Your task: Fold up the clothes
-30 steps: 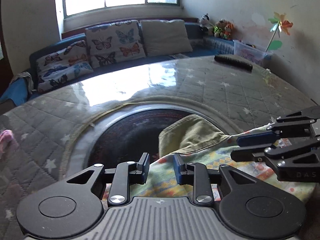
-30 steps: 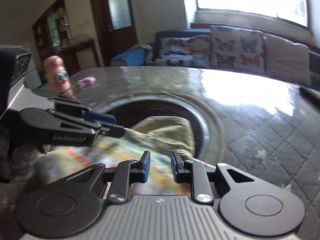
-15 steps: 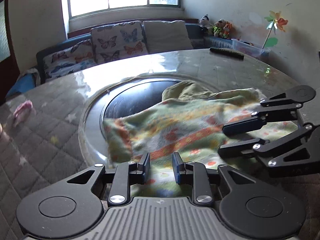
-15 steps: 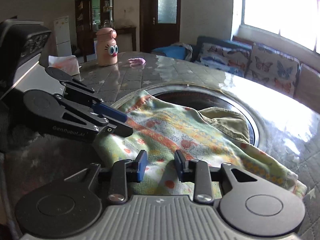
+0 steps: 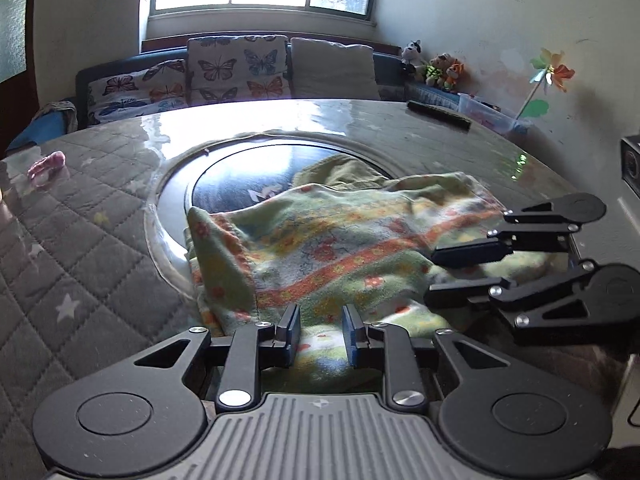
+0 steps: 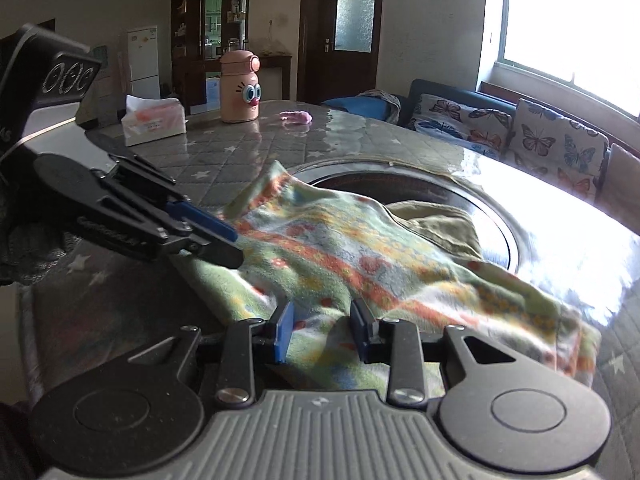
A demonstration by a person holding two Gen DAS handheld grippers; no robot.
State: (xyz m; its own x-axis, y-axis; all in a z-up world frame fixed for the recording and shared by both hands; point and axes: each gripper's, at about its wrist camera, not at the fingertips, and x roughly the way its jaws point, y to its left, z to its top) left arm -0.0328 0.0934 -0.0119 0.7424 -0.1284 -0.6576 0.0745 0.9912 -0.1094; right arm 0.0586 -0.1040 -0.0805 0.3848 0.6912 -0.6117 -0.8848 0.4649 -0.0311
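A green garment with orange and yellow flower bands (image 5: 320, 248) lies bunched on the round table, partly over the dark glass centre; it also shows in the right wrist view (image 6: 360, 256). An olive garment (image 5: 344, 170) lies behind it. My left gripper (image 5: 319, 334) is open, its jaws apart just above the garment's near edge. My right gripper (image 6: 322, 332) is open, with cloth lying between its jaws. In the left wrist view the right gripper (image 5: 436, 276) hovers over the garment's right side. In the right wrist view the left gripper (image 6: 236, 246) hovers at its left edge.
The table (image 5: 100, 264) has a grey quilted star cover and a dark round glass centre (image 5: 248, 176). A pink bottle with eyes (image 6: 240, 88), a tissue box (image 6: 154, 118) and a small pink item (image 6: 297, 117) stand at the far side. A dark remote (image 5: 438, 114) lies near the sofa.
Both grippers have pulled back and down toward the near table edge. The flowered garment has been laid out flatter across the table, and the right gripper's jaws have opened wider.
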